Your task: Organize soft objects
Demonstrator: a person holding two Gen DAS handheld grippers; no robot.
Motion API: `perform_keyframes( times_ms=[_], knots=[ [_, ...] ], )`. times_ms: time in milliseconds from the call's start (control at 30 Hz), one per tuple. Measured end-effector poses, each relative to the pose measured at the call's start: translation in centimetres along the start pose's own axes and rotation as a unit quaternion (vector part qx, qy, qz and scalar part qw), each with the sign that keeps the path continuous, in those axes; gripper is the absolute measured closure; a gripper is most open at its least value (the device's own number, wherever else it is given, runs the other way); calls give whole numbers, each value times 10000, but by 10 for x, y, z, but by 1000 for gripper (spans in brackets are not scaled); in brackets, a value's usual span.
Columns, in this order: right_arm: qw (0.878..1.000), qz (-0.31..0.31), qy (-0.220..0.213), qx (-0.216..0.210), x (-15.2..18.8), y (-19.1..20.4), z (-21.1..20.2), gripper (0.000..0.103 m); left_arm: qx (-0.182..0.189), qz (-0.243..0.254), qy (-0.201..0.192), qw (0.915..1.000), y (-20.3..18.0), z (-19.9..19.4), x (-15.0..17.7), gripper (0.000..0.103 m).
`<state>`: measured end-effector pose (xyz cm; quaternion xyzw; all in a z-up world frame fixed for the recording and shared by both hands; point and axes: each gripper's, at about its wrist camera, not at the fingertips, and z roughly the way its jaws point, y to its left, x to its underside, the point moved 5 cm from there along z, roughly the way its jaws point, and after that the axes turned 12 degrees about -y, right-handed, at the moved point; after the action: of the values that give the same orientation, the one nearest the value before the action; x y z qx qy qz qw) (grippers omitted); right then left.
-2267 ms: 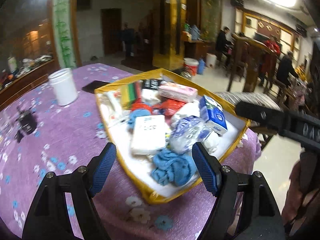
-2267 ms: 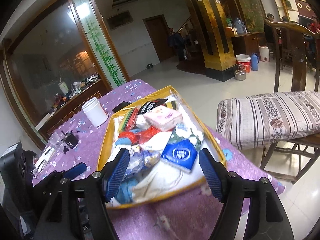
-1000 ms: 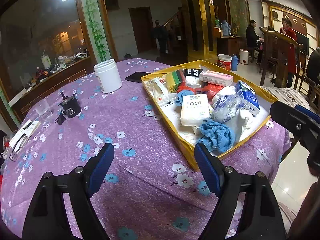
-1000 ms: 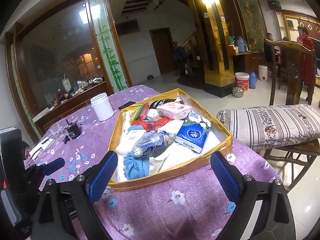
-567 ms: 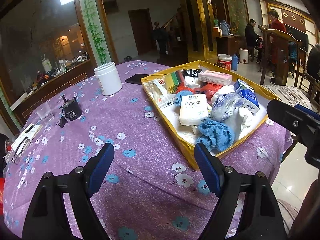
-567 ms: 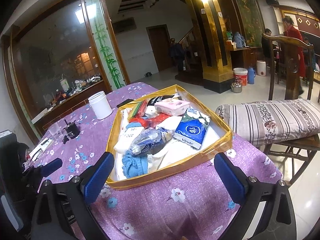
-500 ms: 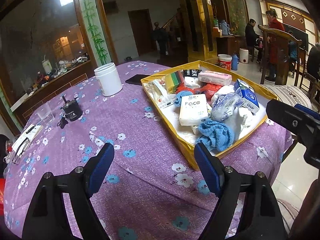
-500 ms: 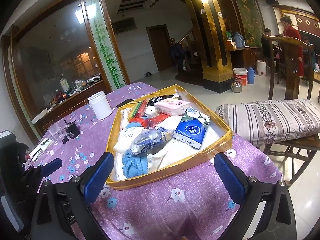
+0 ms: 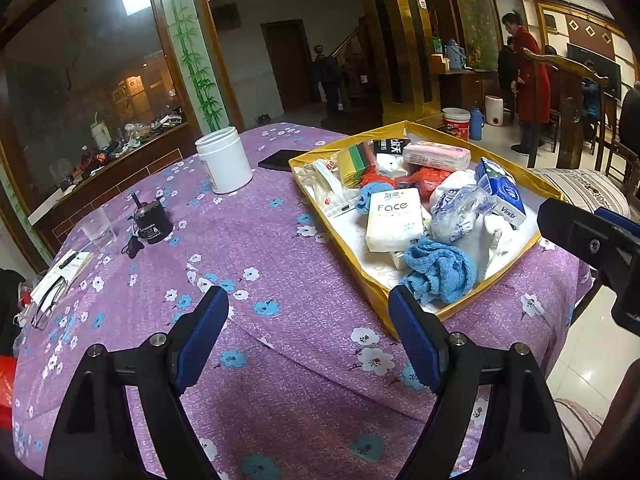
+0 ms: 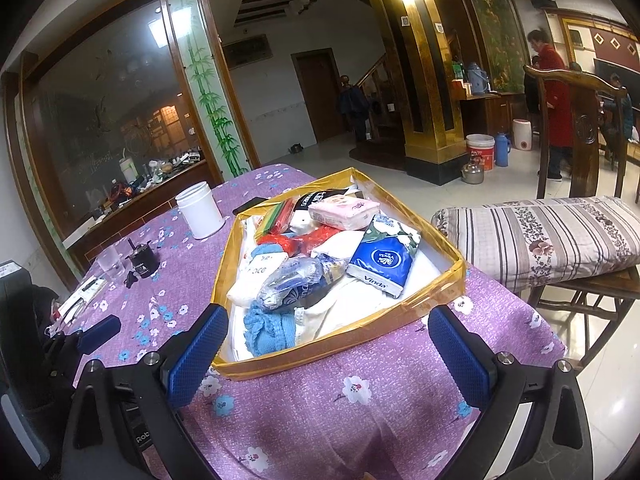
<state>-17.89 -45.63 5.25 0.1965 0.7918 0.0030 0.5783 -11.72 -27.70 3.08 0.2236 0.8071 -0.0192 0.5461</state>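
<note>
Left gripper (image 9: 308, 336) and right gripper (image 10: 328, 354), each with jaws wide apart and empty, hover above the tablecloth (image 9: 256, 248) just short of the tray (image 10: 340, 346).

left gripper (image 9: 308, 332) agape, right gripper (image 10: 328, 354) agape — empty

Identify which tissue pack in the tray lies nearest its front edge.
The blue tissue pack: it sits close to the tray's front edge, while the pink and white packs lie further back.

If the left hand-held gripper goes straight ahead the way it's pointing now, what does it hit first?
Probably the purple tablecloth: the open left hand-held gripper tilts down at bare cloth, with the yellow tray just off to the right. Depth is uncertain.
</note>
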Motion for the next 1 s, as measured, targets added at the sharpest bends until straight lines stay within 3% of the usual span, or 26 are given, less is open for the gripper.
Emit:
perform_keyframes(
  times_ms=[600, 800, 1000],
  knots=[
    [9999, 83, 13, 63, 2, -2, 0, 2, -102, 86, -30, 9999, -1, 1, 1, 20],
    [9999, 111, 1, 72, 2, -3, -1, 2, -395, 68, -74, 9992, 6, 0, 0, 20],
    [9999, 138, -9, 90, 2, -4, -2, 2, -598, 173, -514, 9967, 6, -14, -5, 20]
  ],
)
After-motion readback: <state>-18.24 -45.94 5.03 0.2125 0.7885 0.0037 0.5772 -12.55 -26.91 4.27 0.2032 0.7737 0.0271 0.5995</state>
